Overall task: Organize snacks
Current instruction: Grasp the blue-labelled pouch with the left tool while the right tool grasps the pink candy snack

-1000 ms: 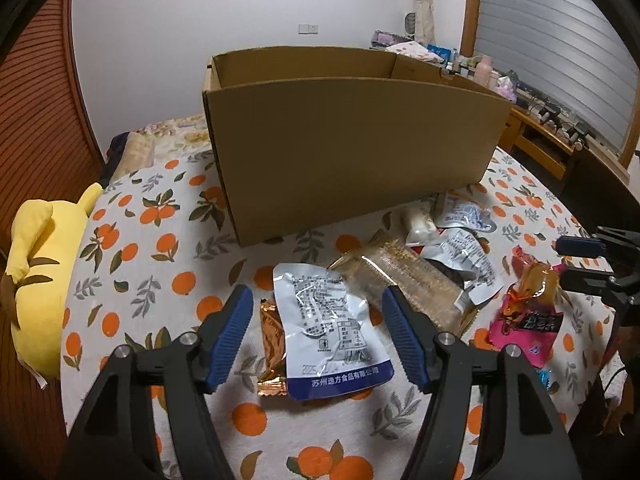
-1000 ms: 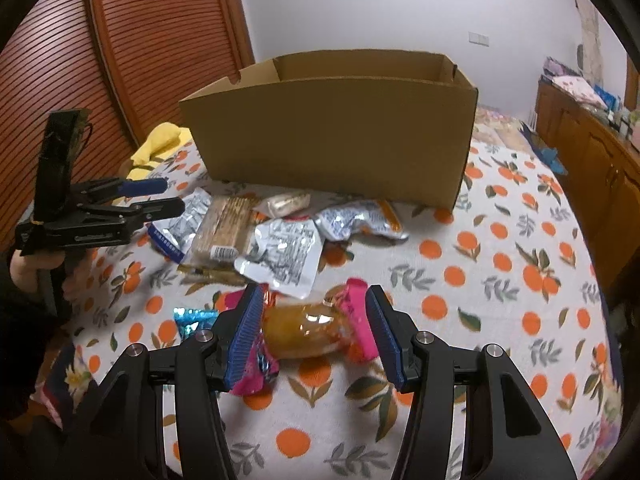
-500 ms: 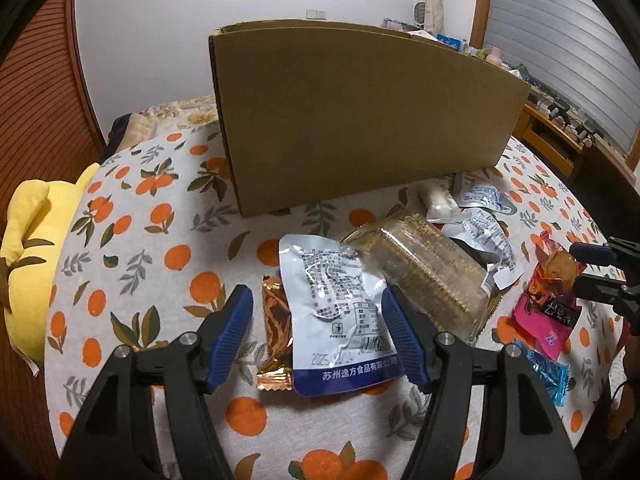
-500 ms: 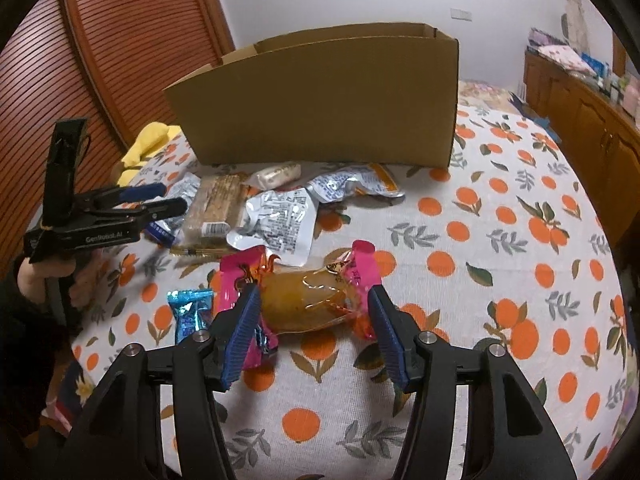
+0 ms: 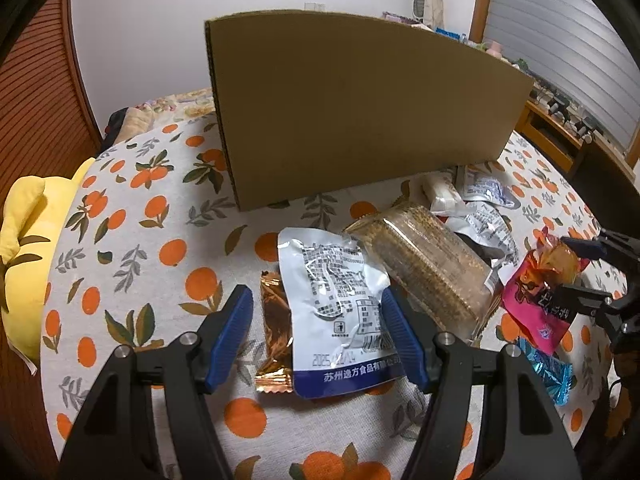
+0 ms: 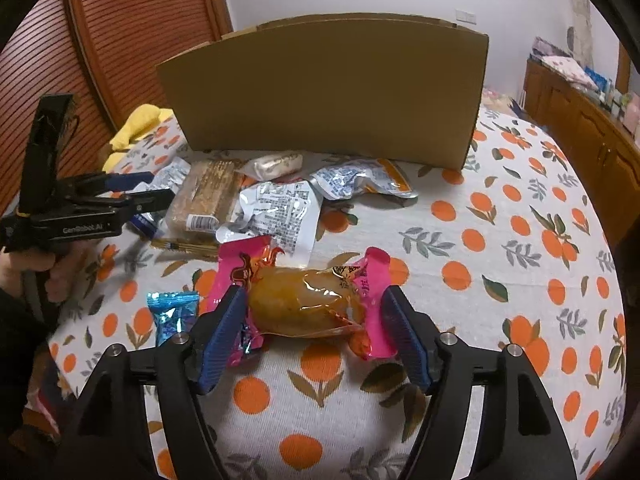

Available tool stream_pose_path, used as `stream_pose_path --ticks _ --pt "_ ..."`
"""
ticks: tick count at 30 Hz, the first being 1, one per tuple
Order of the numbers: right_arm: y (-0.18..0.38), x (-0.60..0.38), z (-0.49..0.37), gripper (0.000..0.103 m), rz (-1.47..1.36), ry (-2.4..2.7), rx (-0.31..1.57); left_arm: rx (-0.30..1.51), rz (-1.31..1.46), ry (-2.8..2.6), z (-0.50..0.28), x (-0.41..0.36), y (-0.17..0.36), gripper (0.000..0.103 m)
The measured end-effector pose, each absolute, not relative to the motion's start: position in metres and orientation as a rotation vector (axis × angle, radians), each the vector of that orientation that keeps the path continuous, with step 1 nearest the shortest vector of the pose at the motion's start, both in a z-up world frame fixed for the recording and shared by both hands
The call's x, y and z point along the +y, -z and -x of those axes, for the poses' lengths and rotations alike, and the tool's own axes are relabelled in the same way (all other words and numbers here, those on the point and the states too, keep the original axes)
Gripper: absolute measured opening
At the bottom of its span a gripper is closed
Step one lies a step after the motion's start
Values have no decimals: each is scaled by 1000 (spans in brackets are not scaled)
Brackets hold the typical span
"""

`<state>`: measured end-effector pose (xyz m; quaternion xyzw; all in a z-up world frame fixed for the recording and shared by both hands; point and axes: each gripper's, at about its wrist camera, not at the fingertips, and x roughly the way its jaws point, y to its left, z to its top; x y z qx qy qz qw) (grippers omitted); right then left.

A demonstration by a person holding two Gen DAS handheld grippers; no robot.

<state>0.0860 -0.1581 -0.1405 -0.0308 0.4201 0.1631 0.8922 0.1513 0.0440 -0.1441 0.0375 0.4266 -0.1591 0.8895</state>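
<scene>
A tall cardboard box [image 5: 360, 108] stands at the back of the table; it also shows in the right wrist view [image 6: 328, 88]. My left gripper [image 5: 318, 312] is open, its fingers either side of a silver pouch with a blue band [image 5: 340, 304]; an orange foil wrapper [image 5: 276, 320] lies under the pouch's left edge. My right gripper [image 6: 312, 316] is open around a pink-ended pack with an orange-brown snack [image 6: 308, 300]. That pack also shows in the left wrist view [image 5: 548, 280]. A clear pack of brown crackers [image 5: 428, 264] lies right of the pouch.
Silver pouches [image 6: 280, 208] and a small white pack [image 6: 276, 162] lie in front of the box. A blue candy wrapper [image 6: 172, 312] lies left of the pink pack. A yellow plush toy [image 5: 28, 248] sits at the table's left edge. A wooden cabinet [image 6: 580, 120] stands at right.
Both grippers have moved lower and closer to the table. The silver pouch now sits between the left fingers and the pink pack between the right fingers. Both stay open.
</scene>
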Motion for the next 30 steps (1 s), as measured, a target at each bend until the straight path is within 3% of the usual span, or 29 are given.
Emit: stream_pose_path --ticks 8,14,26,27,30 --pt "144 -150 -97 79 112 -331 887 885 -96 330 -151 41 145 66" --pt "149 -149 -101 81 121 -337 900 874 -108 364 -147 39 143 45" --pt "150 -151 -90 76 160 -360 887 826 -115 378 -135 44 133 38" --pt "149 -152 -89 75 160 -361 886 825 -112 383 -134 45 132 29" --pt "148 -153 -88 74 153 -371 882 820 -111 369 -133 47 131 28"
